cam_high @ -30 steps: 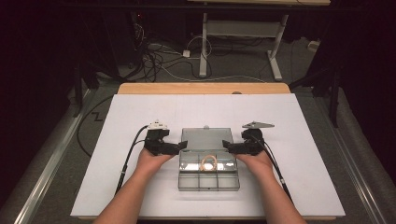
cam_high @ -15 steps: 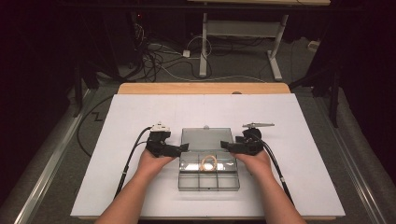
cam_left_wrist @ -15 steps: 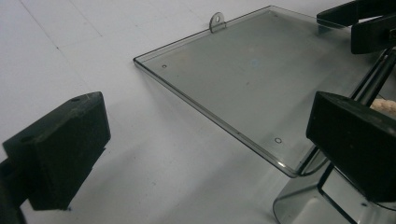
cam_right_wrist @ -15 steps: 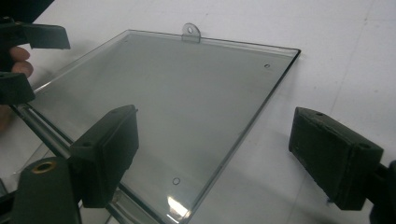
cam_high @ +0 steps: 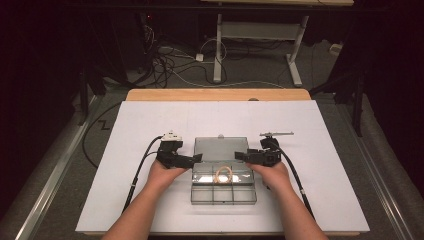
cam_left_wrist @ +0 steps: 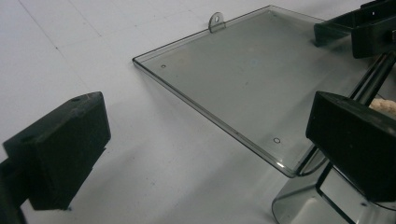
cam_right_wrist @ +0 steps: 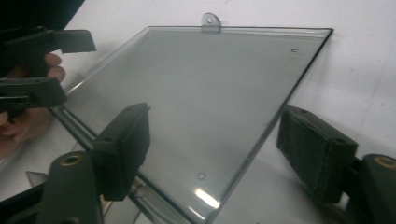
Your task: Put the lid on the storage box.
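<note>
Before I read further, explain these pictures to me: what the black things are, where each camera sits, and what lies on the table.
A person holds two hand-held grasping tools. The high view looks down on a white table: the left tool and the right tool flank a clear plastic box with compartments. Its lid lies open and flat behind it, and a tan ring sits in one compartment. The other two pictures come from cameras riding on each tool, looking along its black jaws. Both tools straddle a side edge of the lid; the right jaws have just been closing. Neither grips anything yet.

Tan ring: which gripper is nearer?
Right. The right gripper, jaws just closing astride the lid edge, sits just beyond the tan ring; the left gripper is farther left.
</note>
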Demonstrator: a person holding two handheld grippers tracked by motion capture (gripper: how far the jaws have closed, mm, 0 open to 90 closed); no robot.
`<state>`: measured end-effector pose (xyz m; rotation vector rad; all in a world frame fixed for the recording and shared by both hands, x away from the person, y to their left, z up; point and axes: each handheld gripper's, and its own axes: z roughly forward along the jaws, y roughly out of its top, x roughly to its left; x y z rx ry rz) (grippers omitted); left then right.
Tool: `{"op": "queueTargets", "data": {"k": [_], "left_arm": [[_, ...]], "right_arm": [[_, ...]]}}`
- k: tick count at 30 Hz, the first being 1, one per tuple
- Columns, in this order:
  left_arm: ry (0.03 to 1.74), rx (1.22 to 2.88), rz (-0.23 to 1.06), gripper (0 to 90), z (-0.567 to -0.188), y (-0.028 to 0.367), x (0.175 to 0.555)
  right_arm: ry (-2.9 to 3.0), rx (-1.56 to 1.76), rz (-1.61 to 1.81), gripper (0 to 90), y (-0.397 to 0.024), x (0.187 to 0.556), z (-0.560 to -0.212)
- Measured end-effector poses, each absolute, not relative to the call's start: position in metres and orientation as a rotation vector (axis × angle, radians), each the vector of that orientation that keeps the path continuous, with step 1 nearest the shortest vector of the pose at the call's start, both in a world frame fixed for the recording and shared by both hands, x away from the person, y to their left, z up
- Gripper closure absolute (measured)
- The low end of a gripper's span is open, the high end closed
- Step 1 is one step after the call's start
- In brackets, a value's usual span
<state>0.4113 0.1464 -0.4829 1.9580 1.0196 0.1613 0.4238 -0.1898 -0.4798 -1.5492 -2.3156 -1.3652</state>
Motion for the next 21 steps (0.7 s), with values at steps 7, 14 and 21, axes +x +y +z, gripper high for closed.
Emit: {"op": "queueTargets", "data": {"k": [7, 14, 21], "left_arm": [[1.007, 1.951, 0.165, 1.6, -0.4806, 0.1483, 0.4105], [1.008, 1.935, 0.153, 3.1, -0.4770, 0.1524, 0.4103], [0.979, 1.934, 0.119, 10.6, -0.4768, 0.1514, 0.4092]], "right_arm": [[-2.286, -1.561, -1.366, 32.2, -0.1892, 0.4224, -0.4793], [-2.331, -1.554, -1.409, 37.7, -0.1890, 0.4199, -0.4758], [-2.403, -1.538, -1.486, 44.8, -0.1891, 0.4137, -0.4700]]}}
